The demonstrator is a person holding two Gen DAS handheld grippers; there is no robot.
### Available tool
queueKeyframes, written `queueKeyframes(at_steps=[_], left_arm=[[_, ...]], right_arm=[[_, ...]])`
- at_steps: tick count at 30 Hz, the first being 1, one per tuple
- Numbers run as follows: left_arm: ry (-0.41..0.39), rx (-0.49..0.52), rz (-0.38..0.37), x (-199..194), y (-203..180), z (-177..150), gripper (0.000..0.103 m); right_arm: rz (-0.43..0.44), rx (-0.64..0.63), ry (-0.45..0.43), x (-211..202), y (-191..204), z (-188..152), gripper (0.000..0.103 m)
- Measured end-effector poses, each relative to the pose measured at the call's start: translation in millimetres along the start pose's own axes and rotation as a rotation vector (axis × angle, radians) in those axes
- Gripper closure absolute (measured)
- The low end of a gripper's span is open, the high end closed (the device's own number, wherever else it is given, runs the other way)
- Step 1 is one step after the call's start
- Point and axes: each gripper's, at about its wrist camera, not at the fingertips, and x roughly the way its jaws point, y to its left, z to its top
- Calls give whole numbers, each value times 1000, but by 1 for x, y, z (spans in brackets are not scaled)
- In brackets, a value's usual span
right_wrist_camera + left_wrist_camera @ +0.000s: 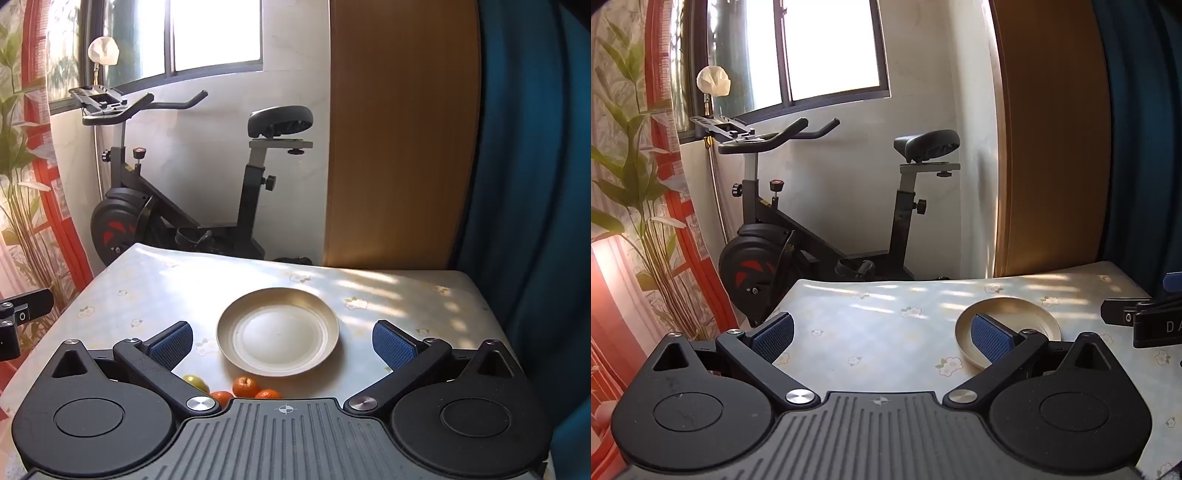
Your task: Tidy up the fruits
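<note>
Right wrist view shows the right claw (282, 341) spread wide and holding nothing, hovering just above the pale floral-patterned surface (155, 291). Between its blue ribbed pads (173, 345) lies the round, shallow, cream-coloured metal plate (277, 330), bare of fruit. Nearer the camera, just beside the plate's near rim, sit three small orange tangerines: one whole in view (245, 386), two partly hidden by the claw's body (269, 394) (222, 397). Left of them rests one small yellow-green fruit (195, 382), half covered by the claw's linkage. So four fruits can be counted, and one plate; more may be hidden below the frame

Left wrist view has the left claw (882, 338) likewise spread and empty, off to the plate's left, over bare surface

By my judgement the task has hardly begun: no fruit is on the plate, and all four remain to be picked up and placed. A black exercise bike (177, 206) stands behind, by the window
</note>
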Motion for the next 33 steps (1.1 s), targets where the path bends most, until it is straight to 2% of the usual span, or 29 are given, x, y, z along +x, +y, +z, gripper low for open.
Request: queueKeyframes(at_steps=[8, 10, 15, 33], left_arm=[[-8, -6, 5, -3, 5, 7, 0], [-4, -5, -4, -3, 9, 12, 0], [-26, -7, 10, -8, 3, 6, 0], [-31, -25, 13, -3, -1, 3, 0]], right_arm=[[33, 1, -3, -1, 0, 0, 0], [1, 6, 8, 2, -4, 2, 0], [0, 8, 5, 2, -6, 3, 0], [-10, 11, -5, -4, -3, 5, 0]])
